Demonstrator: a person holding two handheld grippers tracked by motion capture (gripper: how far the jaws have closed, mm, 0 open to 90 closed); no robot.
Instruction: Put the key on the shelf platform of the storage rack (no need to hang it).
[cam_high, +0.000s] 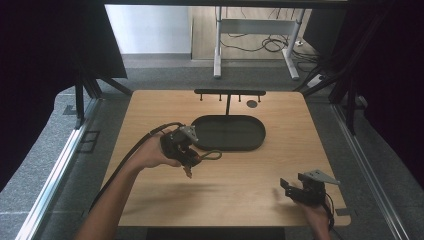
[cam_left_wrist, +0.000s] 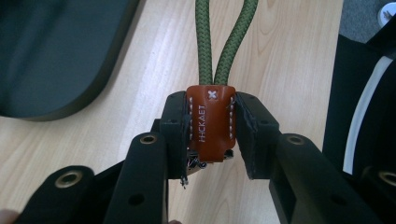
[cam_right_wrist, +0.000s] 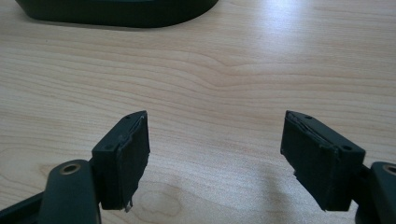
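Note:
My left gripper (cam_left_wrist: 211, 128) is shut on a brown leather tab (cam_left_wrist: 211, 122) stamped with white letters, from which a green braided cord loop (cam_left_wrist: 219, 46) runs forward. In the high view the left gripper (cam_high: 192, 161) is held above the table, just left of the black oval tray (cam_high: 229, 132), and the cord loop (cam_high: 212, 155) sticks out to its right. A small metal piece hangs under the tab. My right gripper (cam_right_wrist: 215, 154) stands open over bare wood, nothing between its jaws. It sits near the table's front right corner (cam_high: 295, 189).
A black rack with small pegs (cam_high: 229, 93) stands behind the tray, with a dark round mark (cam_high: 252, 104) on the table beside it. The wooden table (cam_high: 250, 175) has aluminium rails on both sides. Black curtains flank the scene.

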